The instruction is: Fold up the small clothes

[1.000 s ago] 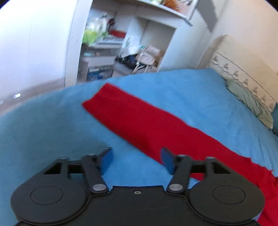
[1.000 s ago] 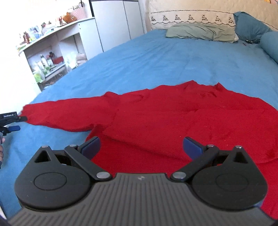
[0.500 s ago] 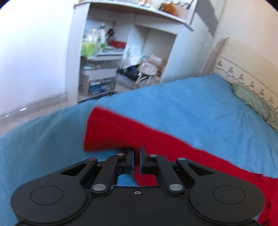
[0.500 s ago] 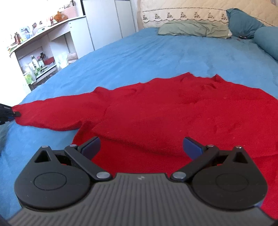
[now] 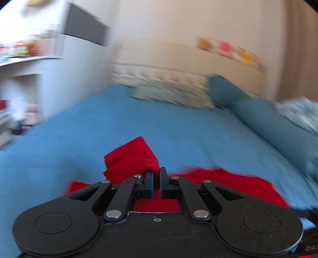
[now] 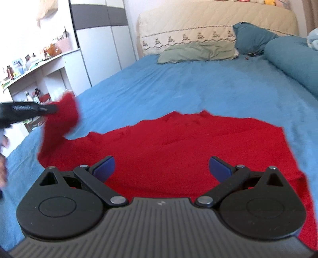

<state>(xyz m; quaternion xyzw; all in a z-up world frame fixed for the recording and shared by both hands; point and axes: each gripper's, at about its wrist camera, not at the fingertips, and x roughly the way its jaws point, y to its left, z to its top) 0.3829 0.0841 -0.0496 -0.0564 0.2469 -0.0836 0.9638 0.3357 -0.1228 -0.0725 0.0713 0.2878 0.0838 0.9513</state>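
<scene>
Blue bed [image 6: 198, 89] | left tongs [image 5: 156, 178] pinch red garment [image 6: 198, 142] sleeve | right tongs [image 6: 161, 168] spread

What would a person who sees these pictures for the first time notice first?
First, the bright red knitted garment spread flat on the blue bed cover, directly ahead of the open right gripper. Next, its red sleeve end, lifted off the bed at the left and pinched by the shut left gripper. Behind, a pale green pillow lies against the cream headboard.
</scene>
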